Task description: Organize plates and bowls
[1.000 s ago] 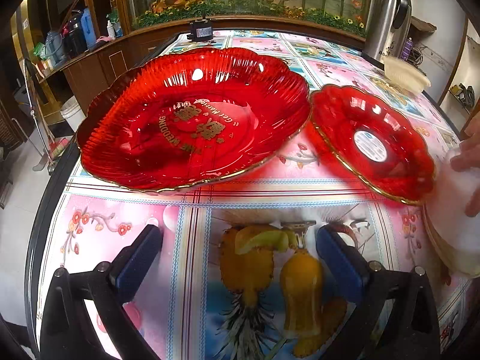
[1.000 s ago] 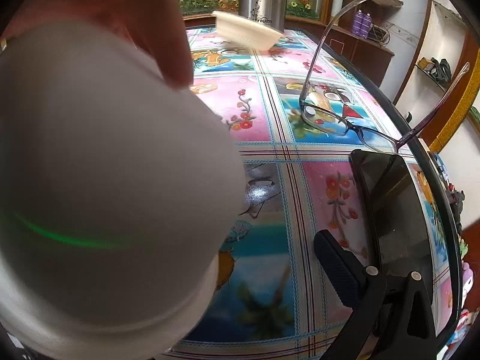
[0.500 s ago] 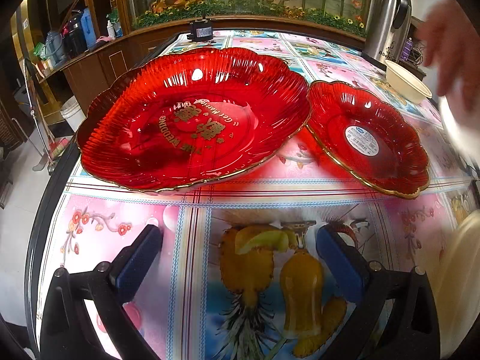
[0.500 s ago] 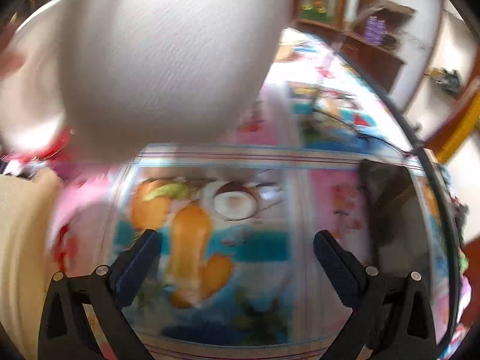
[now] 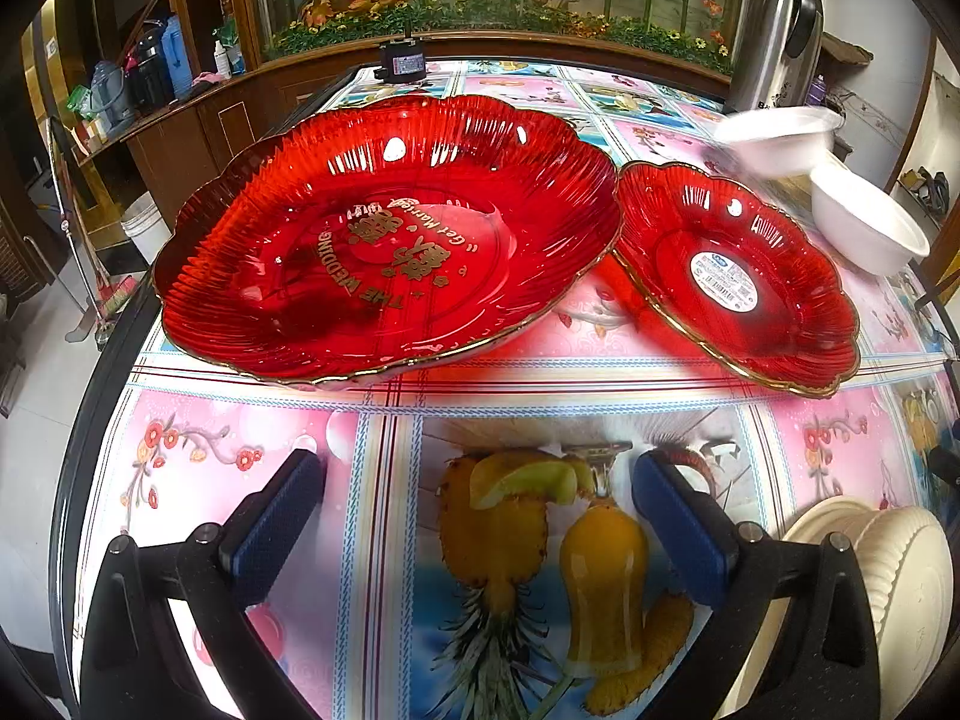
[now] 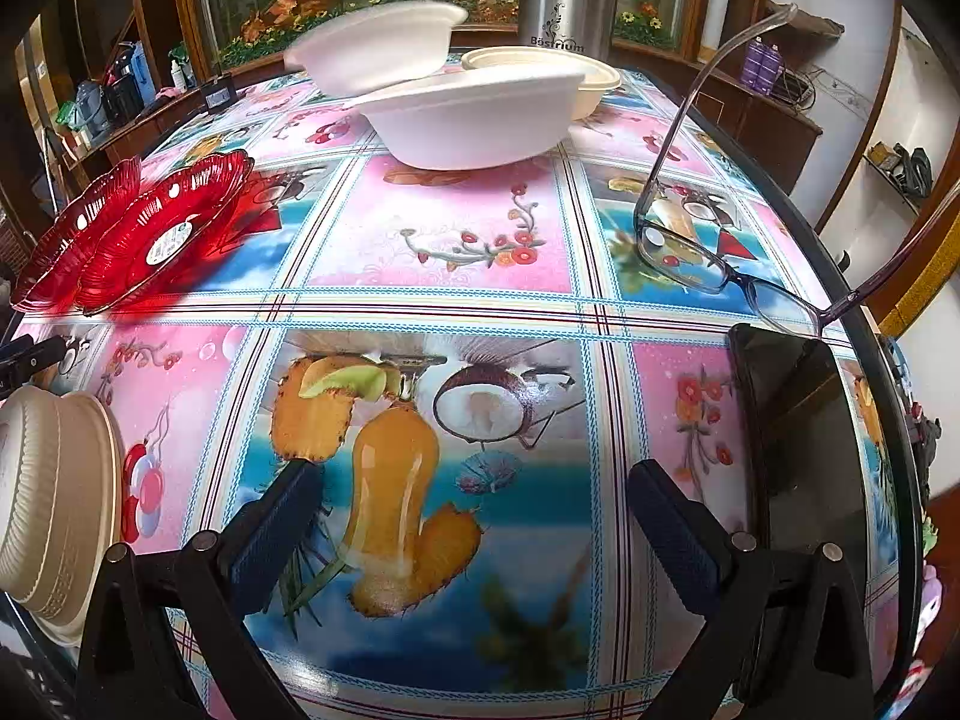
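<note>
Right wrist view: beyond the glasses [image 6: 690, 252], two white bowls [image 6: 474, 114] sit loosely nested (probably stacking); red plates [image 6: 162, 234] lie far left. Right gripper [image 6: 474, 516] and left gripper [image 5: 480, 516] gape empty.

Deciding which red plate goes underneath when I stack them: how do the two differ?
The large red plate is clearly wider than the small red plate to its right. The large one carries gold lettering, "THE WEDDING", in its centre; the small one has a white sticker there. The large plate's rim overlaps the small plate's edge. Both are ribbed, translucent red, with scalloped gold rims, and both lie face up on the tablecloth.
</note>
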Action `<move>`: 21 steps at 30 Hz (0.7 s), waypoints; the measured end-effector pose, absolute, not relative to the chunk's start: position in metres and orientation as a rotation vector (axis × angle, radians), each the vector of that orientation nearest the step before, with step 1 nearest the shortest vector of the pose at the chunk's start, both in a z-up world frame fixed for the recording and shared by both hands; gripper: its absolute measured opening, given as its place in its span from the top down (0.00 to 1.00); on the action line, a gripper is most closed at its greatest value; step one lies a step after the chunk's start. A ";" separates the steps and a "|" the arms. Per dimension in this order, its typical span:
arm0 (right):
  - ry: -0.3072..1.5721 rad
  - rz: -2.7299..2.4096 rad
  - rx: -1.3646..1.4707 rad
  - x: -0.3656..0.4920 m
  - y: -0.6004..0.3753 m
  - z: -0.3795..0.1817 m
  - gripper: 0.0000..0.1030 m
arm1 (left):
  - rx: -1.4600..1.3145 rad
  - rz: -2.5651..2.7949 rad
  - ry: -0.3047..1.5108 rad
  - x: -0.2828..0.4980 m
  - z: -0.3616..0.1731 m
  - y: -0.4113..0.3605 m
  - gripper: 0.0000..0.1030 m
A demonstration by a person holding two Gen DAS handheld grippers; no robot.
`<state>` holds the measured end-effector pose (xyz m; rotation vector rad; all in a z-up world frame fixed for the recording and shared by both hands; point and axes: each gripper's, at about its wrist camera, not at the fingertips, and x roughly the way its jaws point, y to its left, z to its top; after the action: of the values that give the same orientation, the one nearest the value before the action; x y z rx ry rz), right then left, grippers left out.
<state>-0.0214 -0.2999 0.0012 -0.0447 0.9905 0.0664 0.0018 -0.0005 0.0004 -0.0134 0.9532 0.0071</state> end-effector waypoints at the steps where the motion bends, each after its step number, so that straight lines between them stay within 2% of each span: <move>1: 0.990 0.066 -0.045 -0.021 -0.300 0.001 0.00 | -0.013 0.007 0.953 0.002 0.000 -0.001 0.00; 21: 1.022 0.107 -0.061 -0.032 -0.293 0.002 0.00 | -0.013 0.007 0.953 0.002 0.000 -0.001 0.00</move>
<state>-0.0323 -0.2932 0.0018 -0.0607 1.0217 0.1075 0.0018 -0.0006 0.0002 -0.0134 0.9530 0.0071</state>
